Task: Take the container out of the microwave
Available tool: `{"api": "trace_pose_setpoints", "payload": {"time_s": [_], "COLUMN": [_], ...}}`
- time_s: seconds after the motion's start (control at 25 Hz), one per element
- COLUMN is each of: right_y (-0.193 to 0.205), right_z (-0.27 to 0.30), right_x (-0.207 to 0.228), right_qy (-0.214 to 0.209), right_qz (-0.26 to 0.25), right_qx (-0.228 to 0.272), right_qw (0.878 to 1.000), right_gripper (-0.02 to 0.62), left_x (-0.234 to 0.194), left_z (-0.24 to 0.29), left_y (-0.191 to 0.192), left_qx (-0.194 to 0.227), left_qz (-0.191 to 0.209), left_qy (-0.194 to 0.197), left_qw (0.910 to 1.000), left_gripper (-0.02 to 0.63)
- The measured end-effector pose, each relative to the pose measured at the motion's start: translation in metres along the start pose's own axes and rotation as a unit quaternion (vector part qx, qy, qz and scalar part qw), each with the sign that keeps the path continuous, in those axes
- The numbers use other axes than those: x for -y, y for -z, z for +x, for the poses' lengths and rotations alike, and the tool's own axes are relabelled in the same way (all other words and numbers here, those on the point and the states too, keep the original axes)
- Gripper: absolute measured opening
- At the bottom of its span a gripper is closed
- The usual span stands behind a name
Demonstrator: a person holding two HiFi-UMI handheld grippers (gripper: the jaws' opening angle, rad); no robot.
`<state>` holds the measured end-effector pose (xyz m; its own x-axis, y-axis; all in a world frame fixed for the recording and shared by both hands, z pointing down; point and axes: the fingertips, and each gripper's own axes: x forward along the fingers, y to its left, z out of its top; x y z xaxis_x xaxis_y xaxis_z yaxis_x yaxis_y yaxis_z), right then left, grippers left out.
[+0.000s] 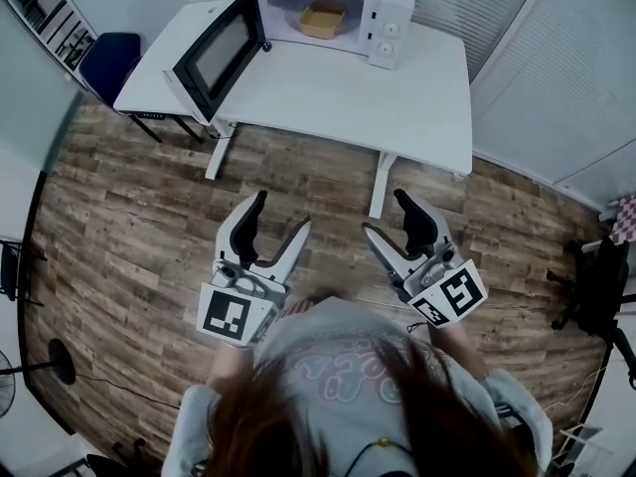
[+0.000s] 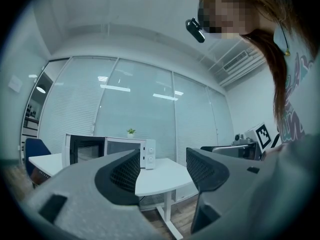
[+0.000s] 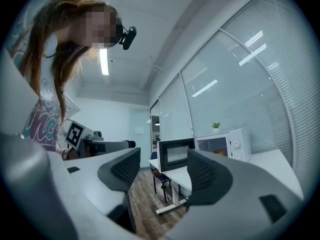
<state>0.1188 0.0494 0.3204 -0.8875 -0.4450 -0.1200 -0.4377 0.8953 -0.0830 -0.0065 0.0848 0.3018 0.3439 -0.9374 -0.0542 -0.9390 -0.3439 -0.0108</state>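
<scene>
Microwave [image 1: 328, 13] at 12 o'clock on white surface [image 1: 348, 97], door [image 1: 214, 53] swung open toward 10 o'clock. Tan container [image 1: 323, 18] sits inside cavity, untouched. Left gripper [image 1: 281, 214] and right gripper [image 1: 385, 214] over wood floor, well short of surface. Both jaws wide, nothing between. Step: approach. Advise straight entry clear of door, with jaws spanning container rim before closing.

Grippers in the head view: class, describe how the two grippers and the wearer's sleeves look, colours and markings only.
The left gripper and right gripper have light grey bodies, each with two tapered jaws lined with black mesh-textured pads. Each carries a white marker cube printed with black squares. The person wears a light grey long-sleeved top with pinkish lettering.
</scene>
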Motion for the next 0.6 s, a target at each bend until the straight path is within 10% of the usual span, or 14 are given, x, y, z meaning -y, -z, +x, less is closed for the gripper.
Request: {"api": "trace_pose_setpoints", "payload": {"time_s": [0.6], "right_y": [0.0022], "right_z": [-0.0005], "right_x": [0.0056], "right_qy": [-0.011], "right_qz": [0.003], "right_qx": [-0.005], "right_qw": [1.000], "right_gripper": [0.279], "left_x": [0.0025], "left_z": [0.0031], "left_y": [-0.0051], "left_qx": [0.010], "left_qz": [-0.004], "left_qy": [-0.009], "left_qw": [0.9999], "left_gripper": [0.262]}}
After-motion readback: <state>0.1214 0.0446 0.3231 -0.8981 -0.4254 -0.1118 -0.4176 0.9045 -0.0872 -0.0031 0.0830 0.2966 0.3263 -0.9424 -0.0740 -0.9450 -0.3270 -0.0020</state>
